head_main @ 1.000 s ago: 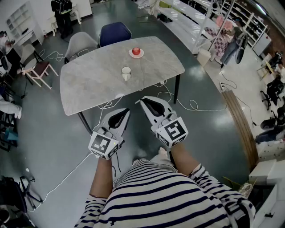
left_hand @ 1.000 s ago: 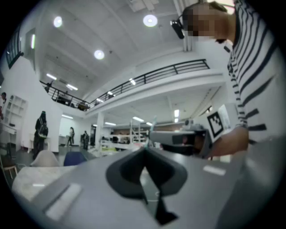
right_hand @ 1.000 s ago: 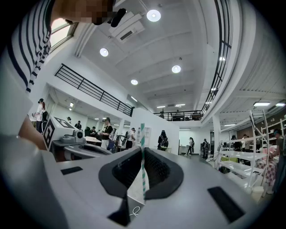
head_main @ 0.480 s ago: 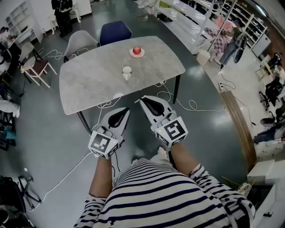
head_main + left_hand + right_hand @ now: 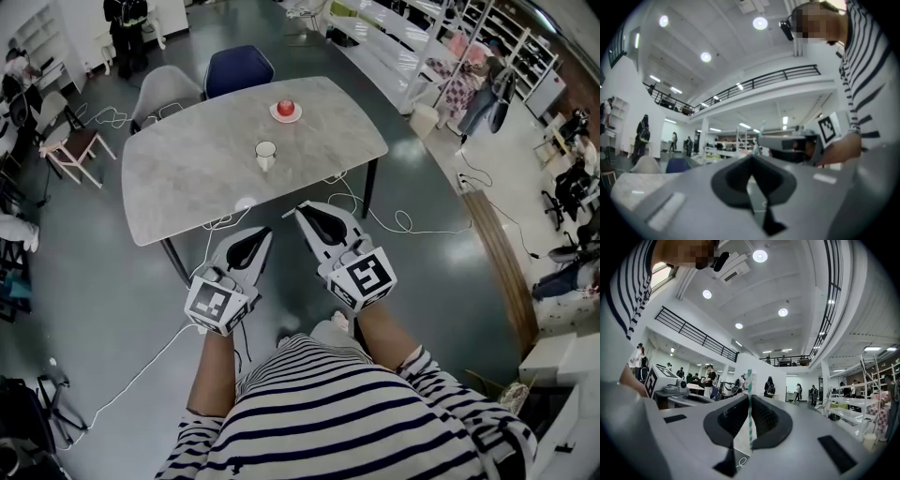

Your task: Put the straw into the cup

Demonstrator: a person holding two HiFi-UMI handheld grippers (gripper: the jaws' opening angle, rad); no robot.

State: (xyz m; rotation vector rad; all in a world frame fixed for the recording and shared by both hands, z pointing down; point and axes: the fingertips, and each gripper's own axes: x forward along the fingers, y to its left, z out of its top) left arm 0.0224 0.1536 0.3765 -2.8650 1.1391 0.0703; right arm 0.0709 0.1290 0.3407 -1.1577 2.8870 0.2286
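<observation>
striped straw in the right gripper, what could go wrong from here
1. The green-and-white striped straw is thin and held only by the right gripper's pinch; it may tilt or slip.
2. The small white cup stands far off, mid-table, with a narrow mouth; a miss could tip it.
3. White cables loop on the floor before the grey stone-look table; a foot could catch.

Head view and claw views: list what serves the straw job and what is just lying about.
Job: striped straw, clamped in the right claw; white cup on the table.
Lying about: plate with a red thing; blue chair; grey chair; floor cables; left claw, shut and empty.
</observation>
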